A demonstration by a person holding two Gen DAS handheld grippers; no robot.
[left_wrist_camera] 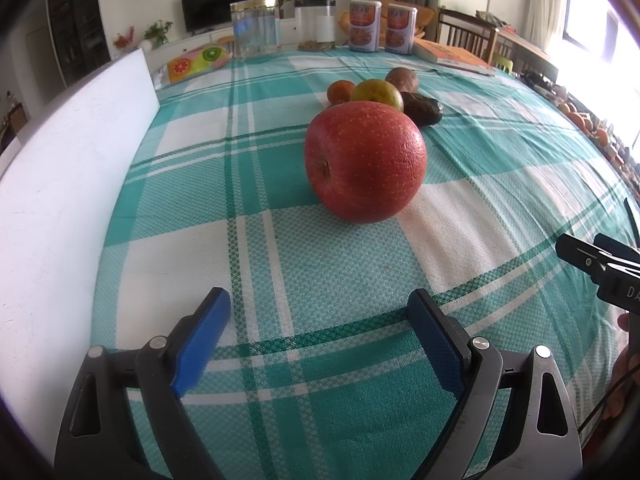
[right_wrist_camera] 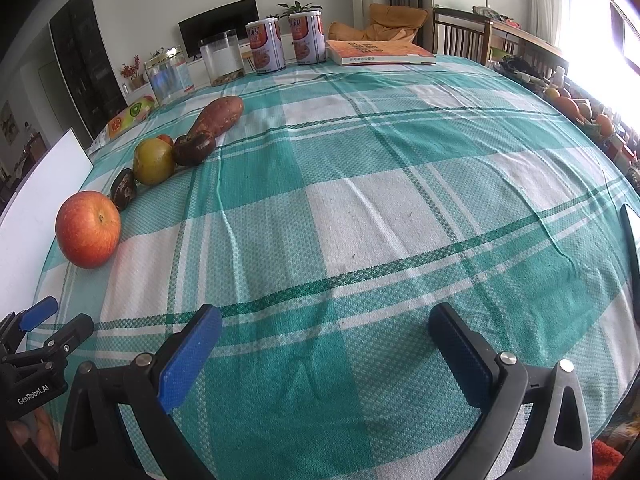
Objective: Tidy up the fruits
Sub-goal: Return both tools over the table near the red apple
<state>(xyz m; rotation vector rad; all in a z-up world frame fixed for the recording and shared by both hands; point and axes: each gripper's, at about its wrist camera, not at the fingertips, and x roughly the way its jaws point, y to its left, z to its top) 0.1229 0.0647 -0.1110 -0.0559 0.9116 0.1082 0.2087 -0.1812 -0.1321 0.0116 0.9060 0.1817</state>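
A big red apple (left_wrist_camera: 364, 162) (right_wrist_camera: 88, 228) lies on the green checked tablecloth (left_wrist_camera: 320, 272), a short way ahead of my left gripper (left_wrist_camera: 318, 304), which is open with nothing between its blue pads. Behind the apple lie a small orange (left_wrist_camera: 340, 92), a yellow-green fruit (left_wrist_camera: 378, 94) (right_wrist_camera: 154, 160), a dark wrinkled fruit (left_wrist_camera: 422, 108) (right_wrist_camera: 194, 148) and a sweet potato (left_wrist_camera: 402, 78) (right_wrist_camera: 218, 116). A second dark fruit (right_wrist_camera: 124, 189) lies next to the apple. My right gripper (right_wrist_camera: 326, 316) is open over bare cloth, to the right of the fruit.
A white board (left_wrist_camera: 60, 180) stands along the table's left edge. At the far edge are a glass jar (left_wrist_camera: 254, 28), a clear container (right_wrist_camera: 222, 58), two cans (right_wrist_camera: 266, 46) and a book (right_wrist_camera: 376, 52). Wooden chairs (right_wrist_camera: 460, 34) and more fruit (right_wrist_camera: 568, 108) sit beyond the right side.
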